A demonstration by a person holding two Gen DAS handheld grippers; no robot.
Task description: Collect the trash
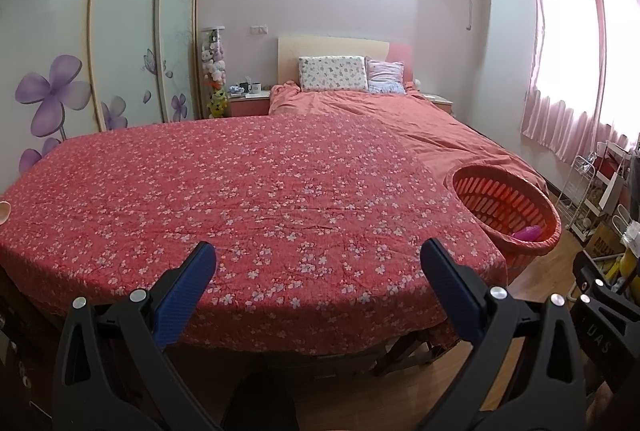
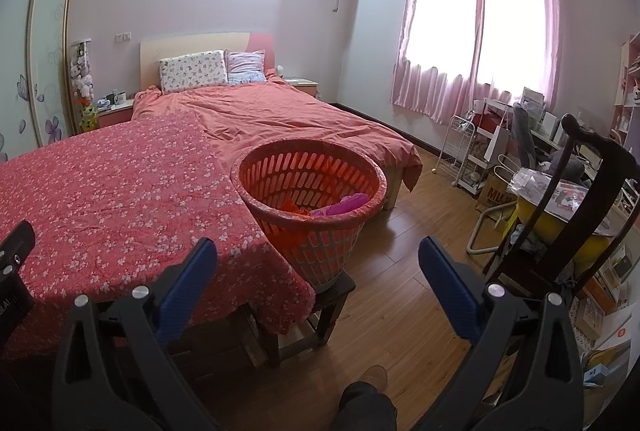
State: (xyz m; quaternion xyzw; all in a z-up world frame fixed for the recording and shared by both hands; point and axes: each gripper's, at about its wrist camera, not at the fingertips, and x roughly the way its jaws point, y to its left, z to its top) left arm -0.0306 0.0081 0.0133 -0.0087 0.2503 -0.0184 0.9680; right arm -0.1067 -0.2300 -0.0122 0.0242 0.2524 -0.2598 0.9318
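Hovering over red floral-print tablecloth (image 1: 256,191): left gripper (image 1: 318,263), jaws spread wide, empty. Right gripper (image 2: 318,263) likewise agape, empty, near orange slotted plastic basket (image 2: 312,227) holding pink scraps (image 2: 340,207).

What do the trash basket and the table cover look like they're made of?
Orange basket: looks like moulded plastic, with regular slotted walls and a smooth rolled rim. Flowered red cover: thin woven cloth, matte, going by its creases and its drape over the table edge.

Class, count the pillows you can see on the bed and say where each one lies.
2. The flowered pillow leans on the headboard, nearer the wardrobe side. The striped pillow sits beside it, nearer the window. Others may be hidden under the covers.
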